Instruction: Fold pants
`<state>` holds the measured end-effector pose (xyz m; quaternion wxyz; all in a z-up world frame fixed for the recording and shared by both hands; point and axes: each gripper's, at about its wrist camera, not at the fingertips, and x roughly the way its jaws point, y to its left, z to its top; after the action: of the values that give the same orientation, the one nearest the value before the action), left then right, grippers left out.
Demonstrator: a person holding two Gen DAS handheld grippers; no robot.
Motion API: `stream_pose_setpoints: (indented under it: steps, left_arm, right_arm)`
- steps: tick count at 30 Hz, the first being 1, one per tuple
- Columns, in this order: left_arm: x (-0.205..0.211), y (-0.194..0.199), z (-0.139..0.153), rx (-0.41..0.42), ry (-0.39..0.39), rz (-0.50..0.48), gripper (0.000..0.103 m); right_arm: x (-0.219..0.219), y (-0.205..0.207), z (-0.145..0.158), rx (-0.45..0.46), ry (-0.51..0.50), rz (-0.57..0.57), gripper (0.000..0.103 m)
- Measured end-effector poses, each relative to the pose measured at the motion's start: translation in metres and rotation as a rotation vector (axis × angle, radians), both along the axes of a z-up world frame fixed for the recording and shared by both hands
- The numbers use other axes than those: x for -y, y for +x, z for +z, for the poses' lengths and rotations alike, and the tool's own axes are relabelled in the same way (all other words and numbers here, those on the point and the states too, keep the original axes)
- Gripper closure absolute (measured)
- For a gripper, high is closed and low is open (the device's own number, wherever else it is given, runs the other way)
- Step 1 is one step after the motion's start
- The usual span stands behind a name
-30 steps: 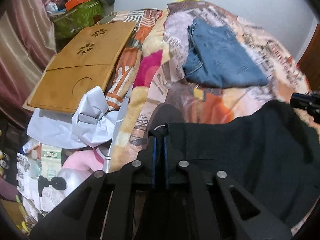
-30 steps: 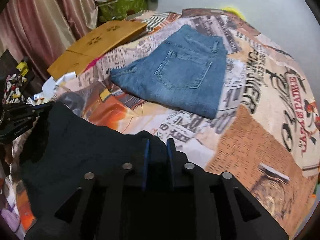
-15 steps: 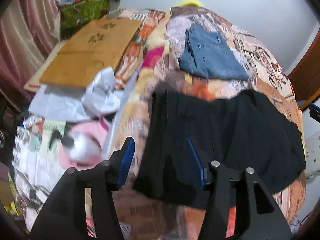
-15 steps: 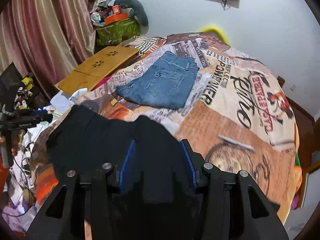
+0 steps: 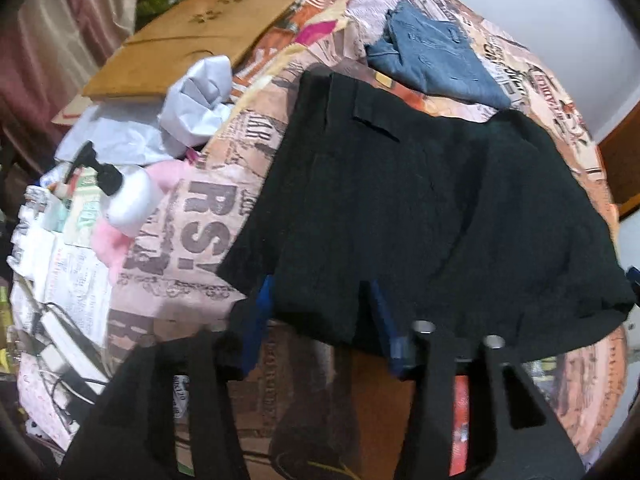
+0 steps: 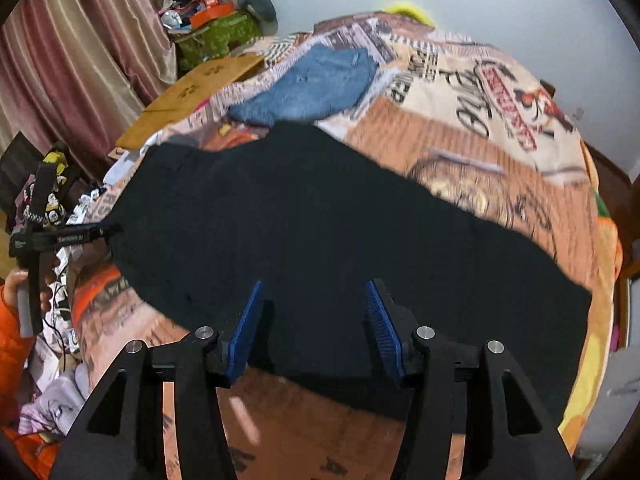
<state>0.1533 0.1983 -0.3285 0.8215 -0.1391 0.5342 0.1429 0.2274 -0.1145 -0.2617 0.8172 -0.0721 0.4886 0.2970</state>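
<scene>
Both tongs spread wide, gripping nothing: left gripper (image 5: 320, 316) and right gripper (image 6: 314, 320) hover over the near edge of the black pants (image 5: 420, 208), which lie flat on the printed bedspread (image 6: 500, 152), on my side of the folded blue jeans (image 5: 436, 60). Looks like one fold is laid and the next grab is pending. To do it well: drop each tong onto a near corner of the pants, pinch all layers at once, lift evenly, carry toward the jeans side, keep edges aligned. Risk: catching the bedspread with the cloth.
</scene>
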Motion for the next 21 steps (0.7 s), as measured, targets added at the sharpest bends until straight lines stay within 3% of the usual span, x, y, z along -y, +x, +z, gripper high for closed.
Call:
stream_pose_setpoints:
  steps: [1,4,9,12,16,18,21]
  left_arm:
    - [0.001,0.000,0.000,-0.006,0.034,-0.005,0.077]
    - [0.000,-0.004,0.006,0.019,0.058,-0.013,0.081]
    - [-0.006,-0.008,0.028,0.064,0.146,-0.018,0.082]
    - [-0.016,-0.007,0.034,0.073,0.137,-0.016,0.082]
    - [-0.014,-0.005,0.013,0.020,0.145,-0.030,0.082]
    - [-0.011,-0.006,-0.004,-0.016,0.135,-0.032,0.080]
    - [-0.003,-0.008,-0.004,-0.010,0.184,-0.054,0.078]
  right_arm:
    - [0.000,-0.001,-0.003,-0.006,-0.002,-0.004,0.054]
    - [0.002,-0.003,-0.007,-0.018,0.008,-0.012,0.054]
    - [0.005,-0.004,-0.008,-0.026,0.020,-0.022,0.054]
    - [0.004,-0.005,-0.013,-0.032,0.013,-0.018,0.054]
    - [0.009,-0.004,-0.019,-0.041,0.047,-0.045,0.045]
    - [0.012,-0.004,-0.020,-0.050,0.067,-0.056,0.045]
    - [0.013,-0.006,-0.018,-0.048,0.060,-0.056,0.045]
